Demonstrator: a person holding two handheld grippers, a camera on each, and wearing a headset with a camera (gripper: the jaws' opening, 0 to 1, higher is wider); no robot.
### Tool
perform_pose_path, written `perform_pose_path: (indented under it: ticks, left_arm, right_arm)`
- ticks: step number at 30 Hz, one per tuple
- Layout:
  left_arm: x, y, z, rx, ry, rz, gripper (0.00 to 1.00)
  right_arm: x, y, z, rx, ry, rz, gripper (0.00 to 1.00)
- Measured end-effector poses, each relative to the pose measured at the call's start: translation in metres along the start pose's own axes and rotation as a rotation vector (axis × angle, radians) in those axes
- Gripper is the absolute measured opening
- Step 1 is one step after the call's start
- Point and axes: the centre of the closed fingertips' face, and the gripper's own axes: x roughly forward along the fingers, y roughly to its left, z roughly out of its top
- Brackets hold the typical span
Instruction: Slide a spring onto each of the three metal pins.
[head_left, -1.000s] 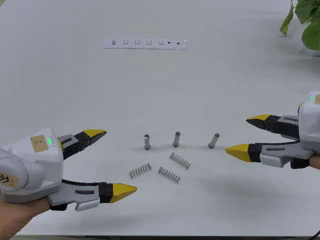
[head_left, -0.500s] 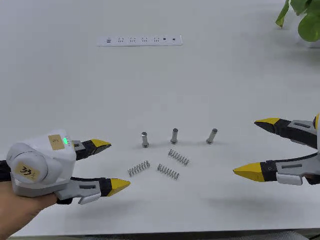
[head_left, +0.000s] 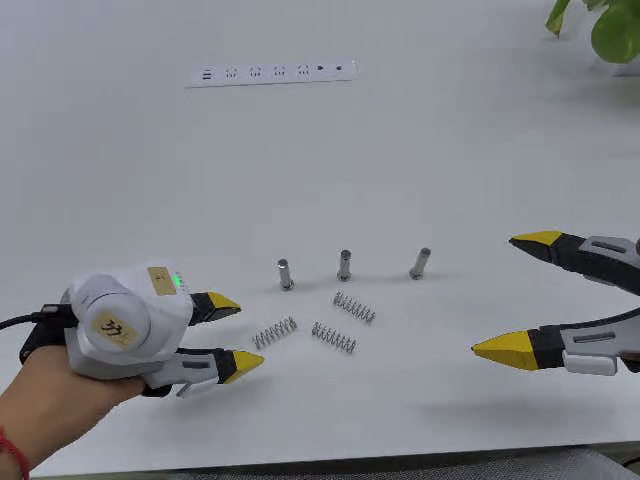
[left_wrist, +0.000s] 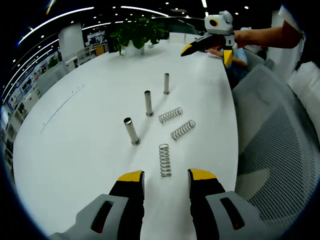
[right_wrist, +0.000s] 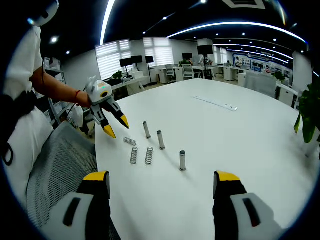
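- White table (head_left: 420, 170): everything sits on it.
- Right gripper (head_left: 494, 295): its body is cut off by the head view's right edge. The jaws are spread wide and hold nothing.
- Left gripper (head_left: 250, 333): jaws narrowly parted and empty, with the tips near the left spring (head_left: 275, 333).
- Plant (head_left: 600, 25): cropped at the far corner.
- Power strip (head_left: 270, 72): at the far side, with markings too small to read.
- Left pin (head_left: 285, 274), middle pin (head_left: 345, 265) and right pin (head_left: 420, 263): upright in a row mid-table, all bare.
- Middle spring (head_left: 333, 338) and right spring (head_left: 354, 308): lying flat just in front of the pins.

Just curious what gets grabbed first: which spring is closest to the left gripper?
The leftmost spring, lying straight ahead of the left gripper. The middle spring and right spring lie farther off.
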Motion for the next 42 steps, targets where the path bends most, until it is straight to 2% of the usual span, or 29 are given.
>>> perform_pose_path:
  ticks: [5, 11, 20, 24, 25, 32, 37, 42]
  left_arm:
    - [0.009, 0.001, -0.003, 0.007, 0.023, -0.007, 0.31]
    - [0.019, -0.001, -0.010, 0.032, 0.076, -0.018, 0.26]
    - [0.025, 0.001, -0.014, 0.045, 0.112, -0.011, 0.19]
    - [0.028, 0.003, -0.017, 0.043, 0.120, -0.003, 0.17]
    - [0.028, 0.003, -0.015, 0.052, 0.110, -0.001, 0.16]
    - [0.028, 0.003, -0.014, 0.044, 0.125, 0.011, 0.12]
    - [0.027, -0.001, -0.010, 0.054, 0.133, 0.023, 0.11]
    - [0.027, -0.002, -0.012, 0.066, 0.130, 0.030, 0.11]
  right_arm:
    - [-0.001, -0.001, -0.001, 0.005, -0.003, -0.001, 0.86]
    - [-0.002, -0.002, -0.003, 0.013, -0.008, -0.004, 0.86]
    - [-0.004, -0.002, -0.005, 0.019, -0.010, -0.010, 0.85]
    - [-0.005, -0.003, -0.004, 0.022, -0.015, -0.013, 0.85]
    - [-0.005, -0.003, -0.004, 0.022, -0.015, -0.014, 0.85]
    - [-0.005, -0.002, -0.006, 0.026, -0.014, -0.015, 0.85]
    - [-0.004, -0.001, -0.006, 0.032, -0.013, -0.017, 0.85]
    - [-0.004, 0.001, -0.007, 0.031, -0.010, -0.016, 0.85]
